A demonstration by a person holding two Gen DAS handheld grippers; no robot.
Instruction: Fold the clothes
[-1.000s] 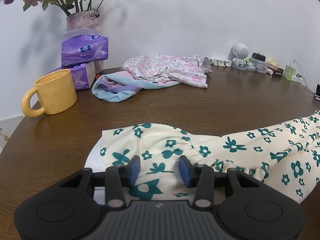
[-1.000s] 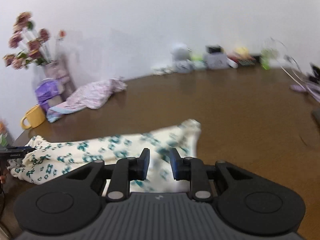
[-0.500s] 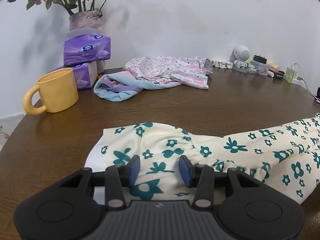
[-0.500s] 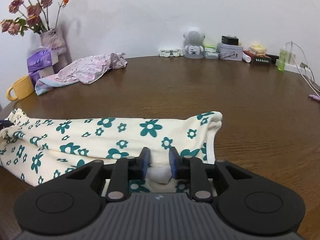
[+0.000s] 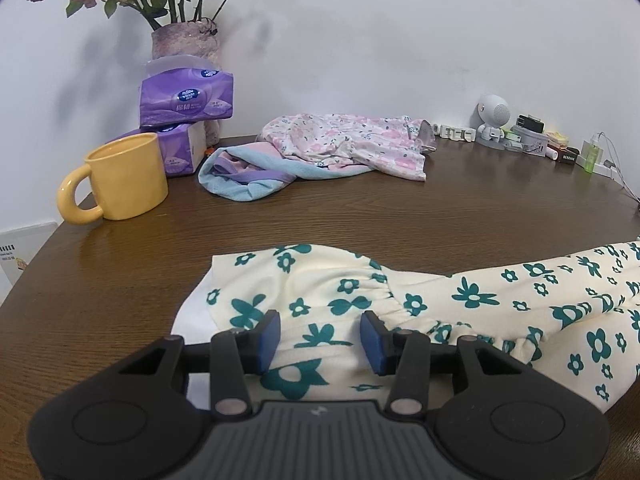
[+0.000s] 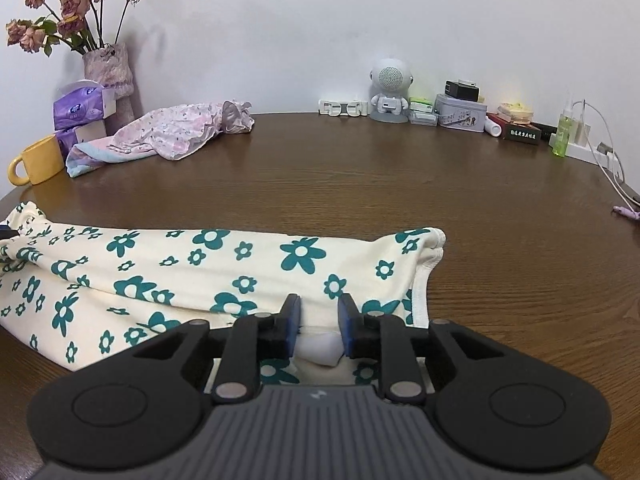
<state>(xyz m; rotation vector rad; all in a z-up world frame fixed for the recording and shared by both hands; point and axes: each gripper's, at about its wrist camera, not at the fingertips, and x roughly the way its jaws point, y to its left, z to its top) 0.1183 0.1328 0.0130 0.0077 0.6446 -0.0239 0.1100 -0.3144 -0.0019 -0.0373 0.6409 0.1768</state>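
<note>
Low over the floral garment (image 5: 472, 296), left hand-held gripper (image 5: 320, 336) open, right hand-held gripper (image 6: 319, 326) pinching its bunched hem.

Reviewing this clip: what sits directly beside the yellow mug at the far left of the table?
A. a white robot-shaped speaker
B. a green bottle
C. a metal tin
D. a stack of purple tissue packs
D: in the left wrist view the yellow mug stands right next to two stacked purple tissue packs, in front of the flower vase.
</note>
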